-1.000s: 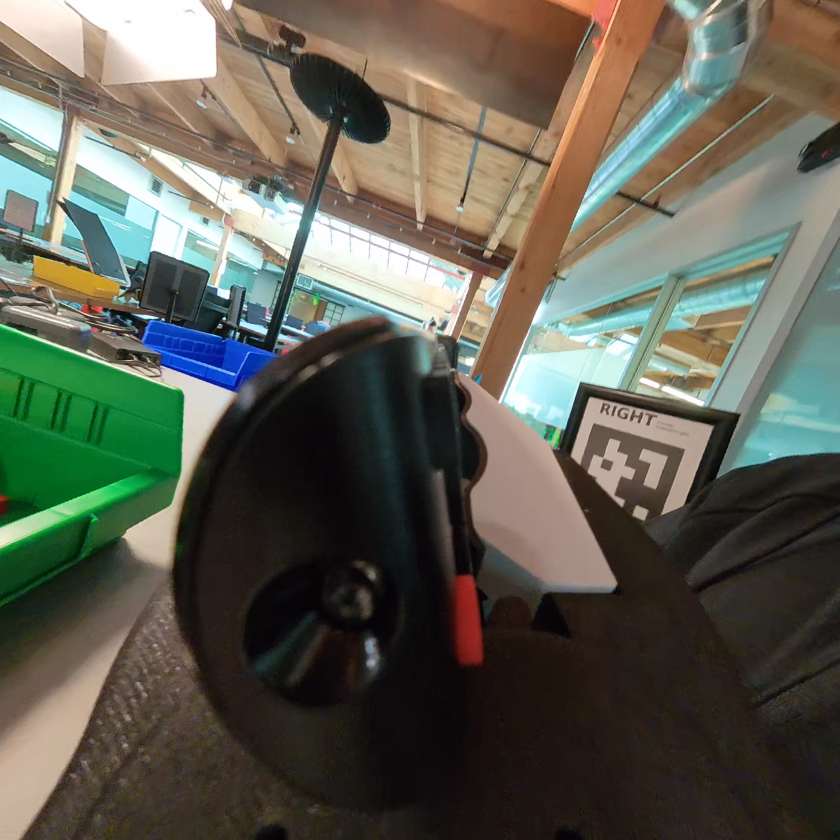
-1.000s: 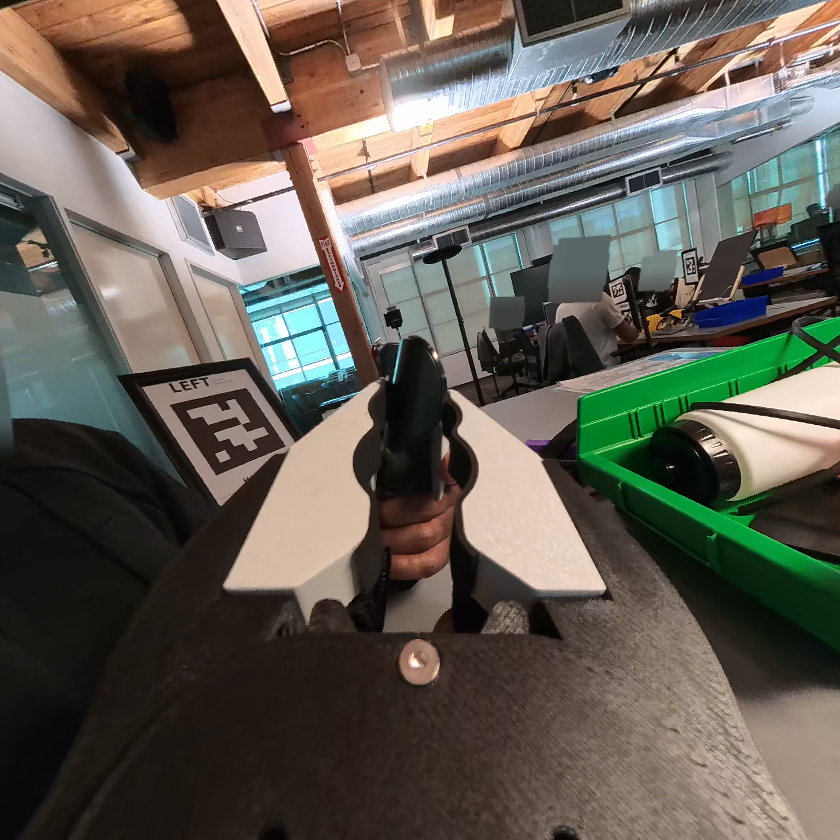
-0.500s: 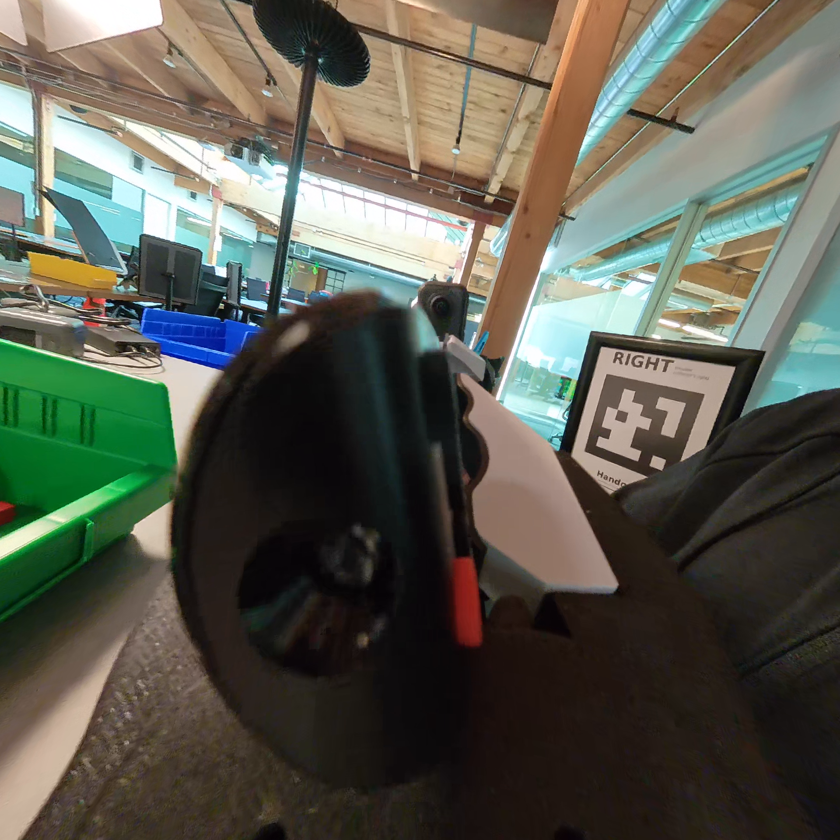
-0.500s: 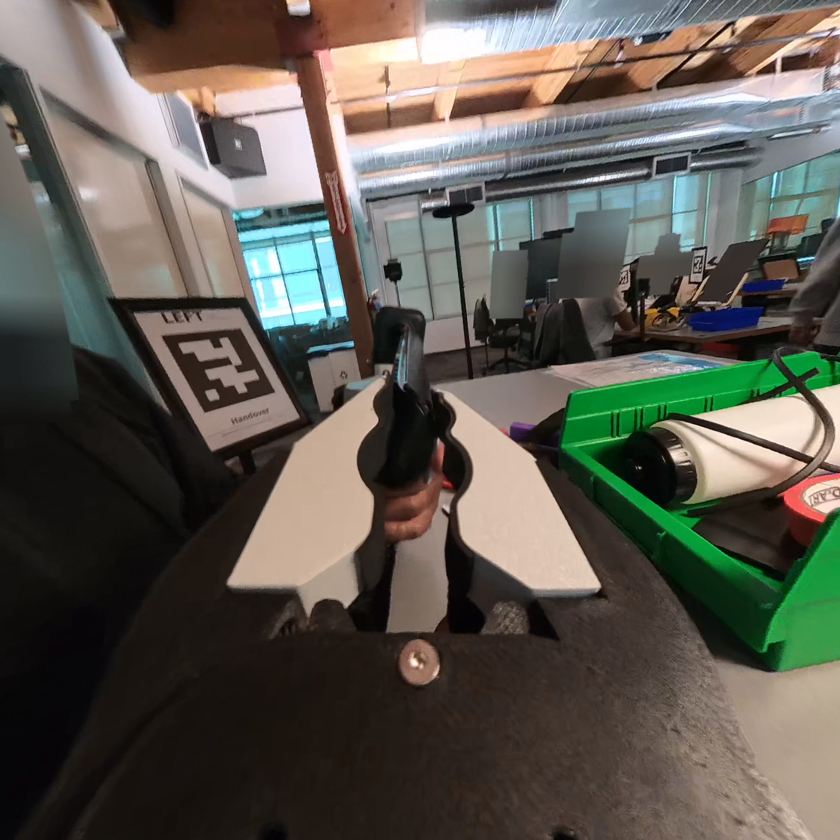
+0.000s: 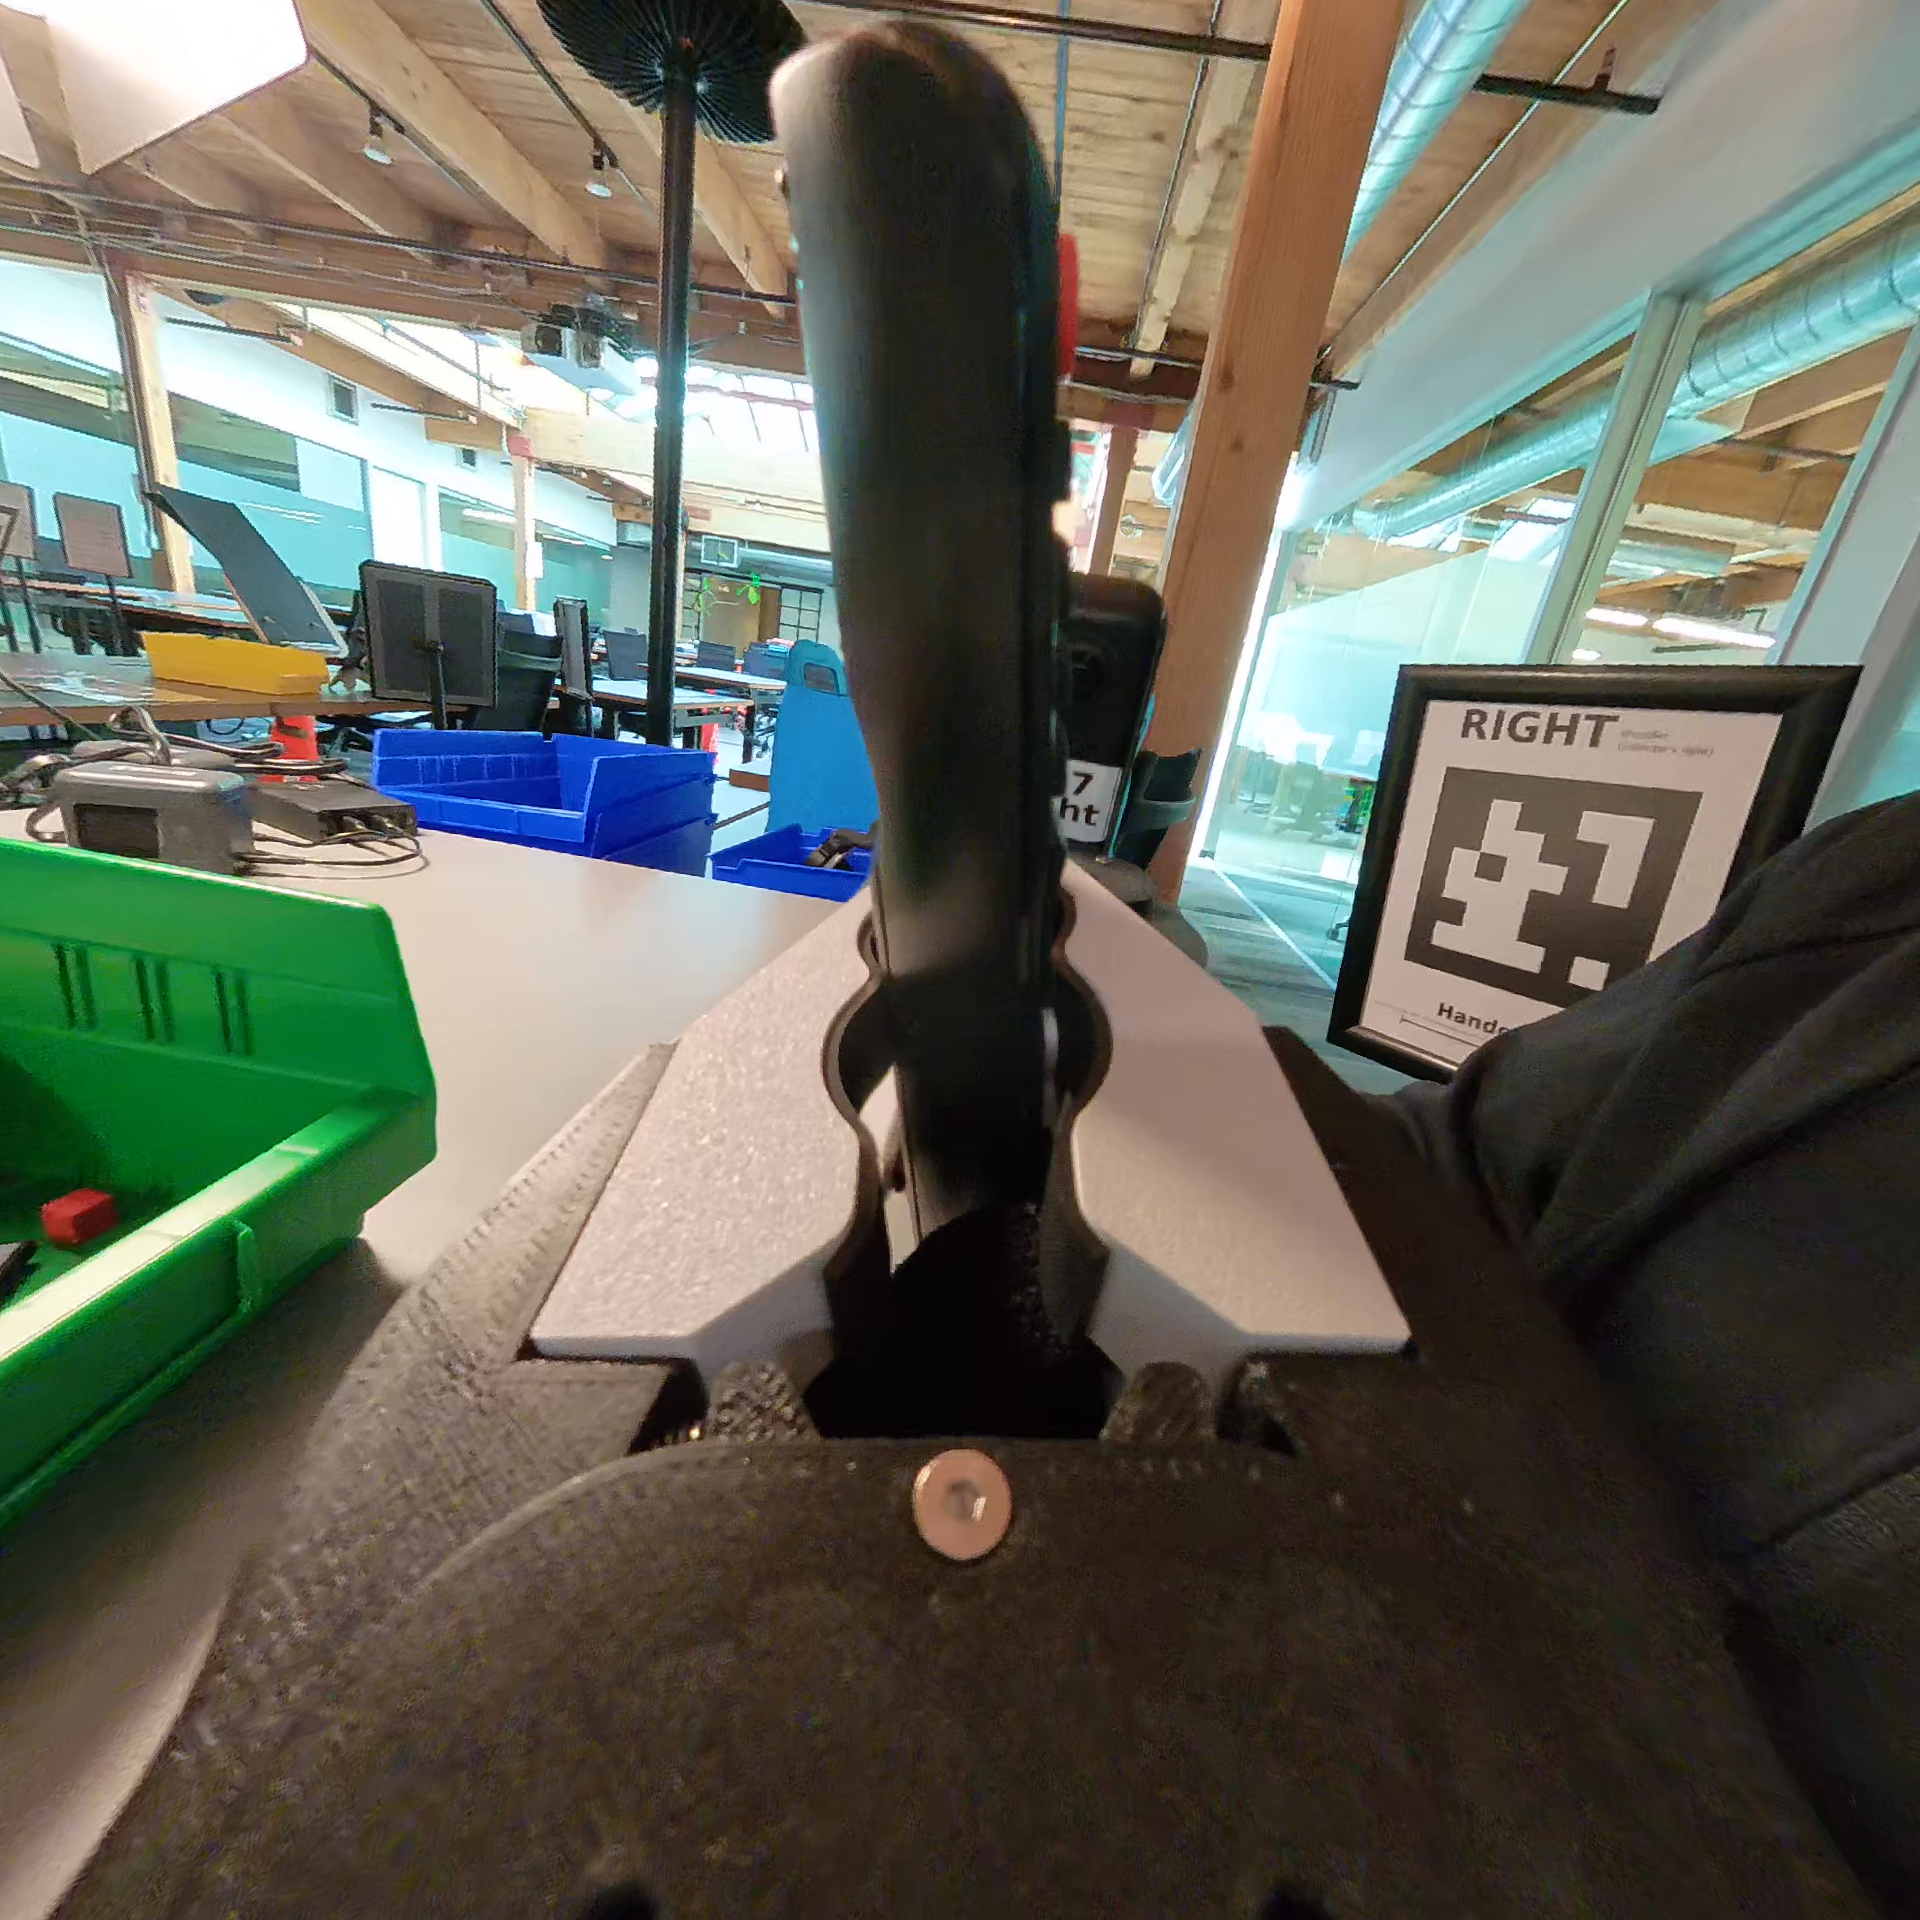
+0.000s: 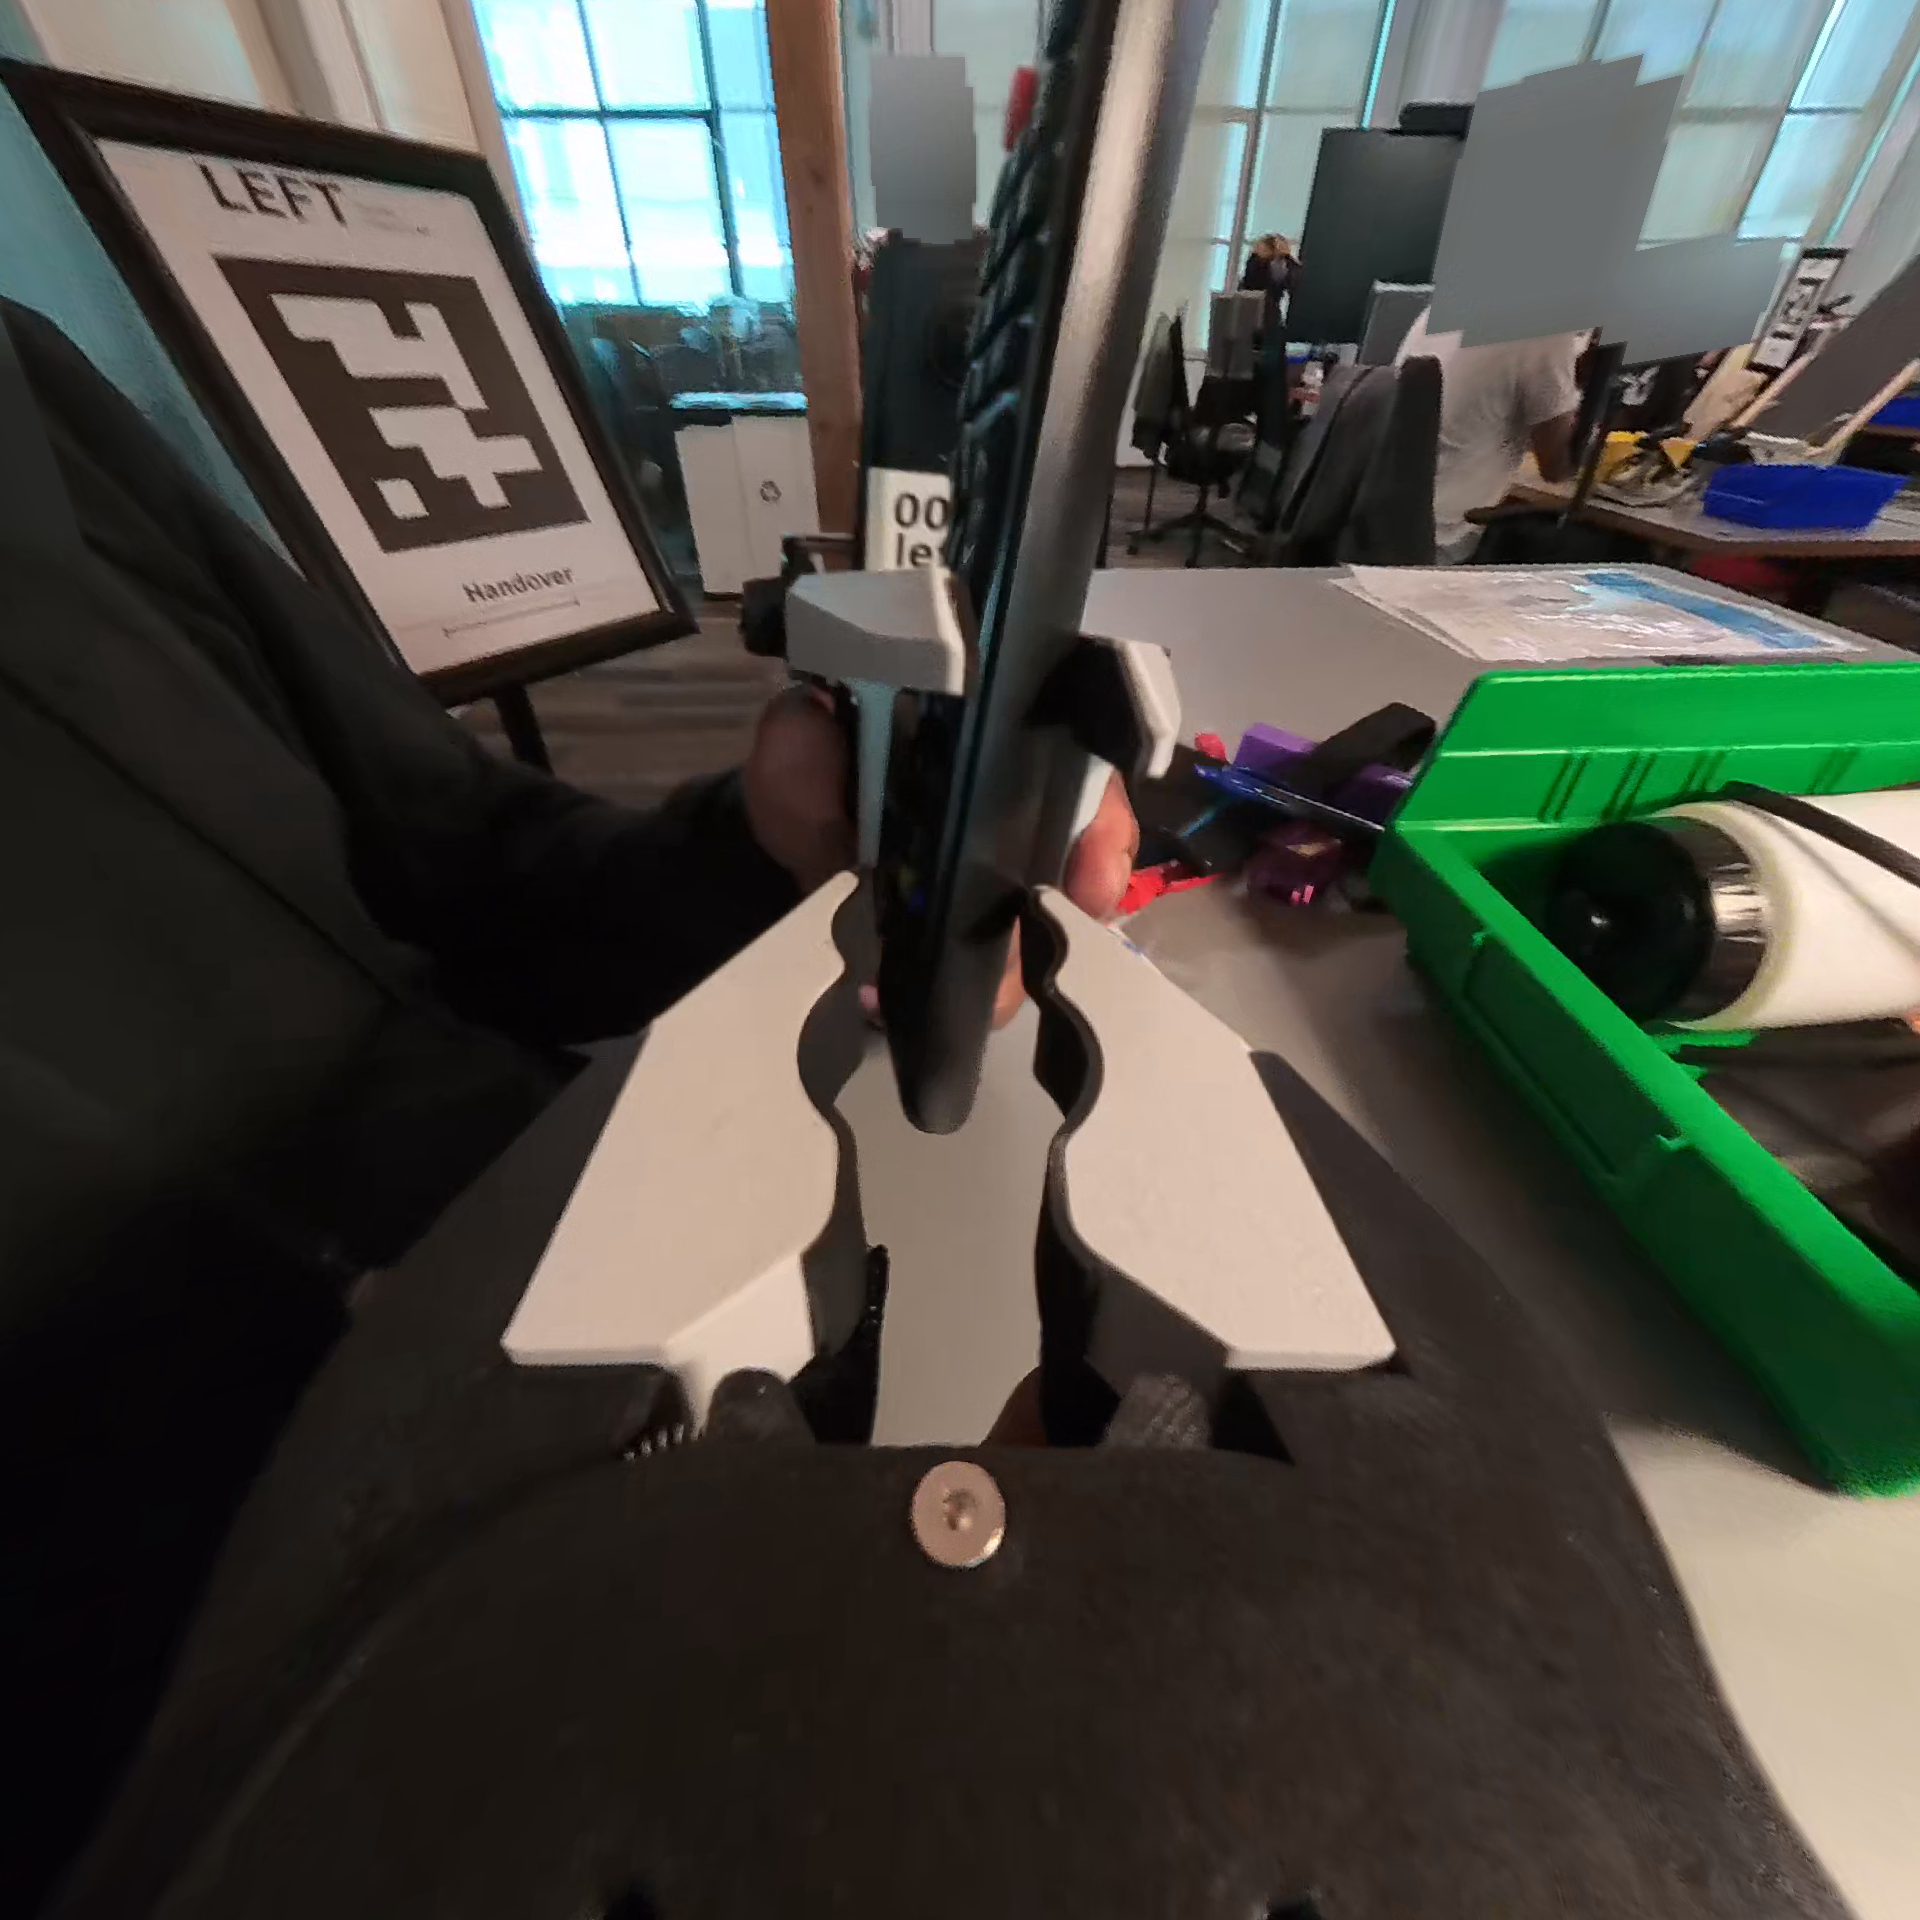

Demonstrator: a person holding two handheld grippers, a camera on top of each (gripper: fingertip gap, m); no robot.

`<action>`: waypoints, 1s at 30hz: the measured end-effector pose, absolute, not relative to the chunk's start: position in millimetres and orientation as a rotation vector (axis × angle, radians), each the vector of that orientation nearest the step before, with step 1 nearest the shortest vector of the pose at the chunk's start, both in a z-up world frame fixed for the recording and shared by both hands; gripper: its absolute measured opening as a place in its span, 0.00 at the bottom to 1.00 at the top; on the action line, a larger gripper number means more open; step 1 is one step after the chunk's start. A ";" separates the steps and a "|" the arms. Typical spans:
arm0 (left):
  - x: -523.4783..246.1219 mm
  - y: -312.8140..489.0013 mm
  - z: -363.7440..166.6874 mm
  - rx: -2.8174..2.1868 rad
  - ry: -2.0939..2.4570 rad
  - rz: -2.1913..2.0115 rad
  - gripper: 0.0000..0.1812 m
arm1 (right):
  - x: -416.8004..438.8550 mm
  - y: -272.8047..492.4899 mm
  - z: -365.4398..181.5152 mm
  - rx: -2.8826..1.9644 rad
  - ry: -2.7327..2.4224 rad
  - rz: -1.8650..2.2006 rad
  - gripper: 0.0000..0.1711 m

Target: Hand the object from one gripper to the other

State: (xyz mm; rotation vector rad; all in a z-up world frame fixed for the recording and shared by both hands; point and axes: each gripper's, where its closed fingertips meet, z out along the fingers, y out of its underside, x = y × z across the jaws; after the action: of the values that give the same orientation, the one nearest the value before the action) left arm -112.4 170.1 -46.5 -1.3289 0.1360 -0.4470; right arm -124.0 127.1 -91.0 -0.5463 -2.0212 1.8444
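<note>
Left wrist view, close in: the left gripper (image 5: 971, 997) has its jaws clamped on the black remote control (image 5: 935, 499), which stands nearly upright between them and rises toward twelve o'clock, a red button at its upper right edge; the lower end sits deep between the grey fingers (image 5: 727, 1132); at nine o'clock a green bin (image 5: 208, 1049) rests on the grey surface (image 5: 582, 956), a small red block (image 5: 77, 1216) inside it; at three o'clock a dark sleeve (image 5: 1704, 1195) fills the edge, and behind it stands a framed marker card (image 5: 1558, 862); farther back at ten o'clock are blue bins (image 5: 561, 790), with a black floor lamp (image 5: 670, 364) rising to the ceiling.

Right wrist view, close in: the right gripper (image 6: 940, 935) has its jaws apart, a gap showing on each side of the remote's bottom tip, which hangs between the fingertips (image 6: 1070, 935) without being squeezed; just beyond, at twelve o'clock, the left gripper's grey fingers pinch the remote higher up its body, and a hand (image 6: 800, 790) shows behind them; at nine o'clock the dark sleeve runs in from the edge; at three o'clock the green bin holds a white roll with a black end cap (image 6: 1745, 914); between bin and remote lie small purple, red and blue pieces (image 6: 1288, 810) on the surface; at ten o'clock stands a second framed marker card (image 6: 384, 395); far back at two o'clock a person (image 6: 1496, 416) sits at a desk.
</note>
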 end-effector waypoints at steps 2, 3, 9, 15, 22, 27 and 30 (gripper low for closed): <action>-112.0 165.9 -41.2 -1.295 0.127 -0.504 0.14 | -125.7 126.0 -88.0 -0.553 -1.999 1.877 0.14; -113.7 166.2 -40.4 -1.287 0.114 -0.508 0.13 | -127.2 127.0 -87.6 -0.559 -1.991 1.875 0.14; -130.5 164.4 -32.9 -1.235 0.020 -0.492 0.23 | -130.3 142.2 -69.9 -0.565 -1.860 1.925 0.13; -122.5 159.4 -31.7 -1.234 0.093 -0.492 0.18 | -127.1 140.0 -66.7 -0.539 -1.846 1.927 0.19; -107.1 172.6 -49.0 -1.341 0.148 -0.446 0.15 | -129.2 131.4 -87.1 -0.494 -1.966 1.733 0.14; -125.9 171.2 -41.6 -1.289 0.029 -0.484 0.23 | -133.0 150.7 -62.8 -0.551 -1.800 1.872 0.14; -122.4 166.0 -36.5 -1.251 0.059 -0.515 0.15 | -130.5 150.4 -57.0 -0.540 -1.762 1.929 0.14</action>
State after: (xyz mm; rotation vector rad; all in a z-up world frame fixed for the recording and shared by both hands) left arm -122.4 166.0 -36.5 -1.2514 0.0588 -0.5153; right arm -130.5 150.4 -57.0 -0.5404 -1.7624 1.9286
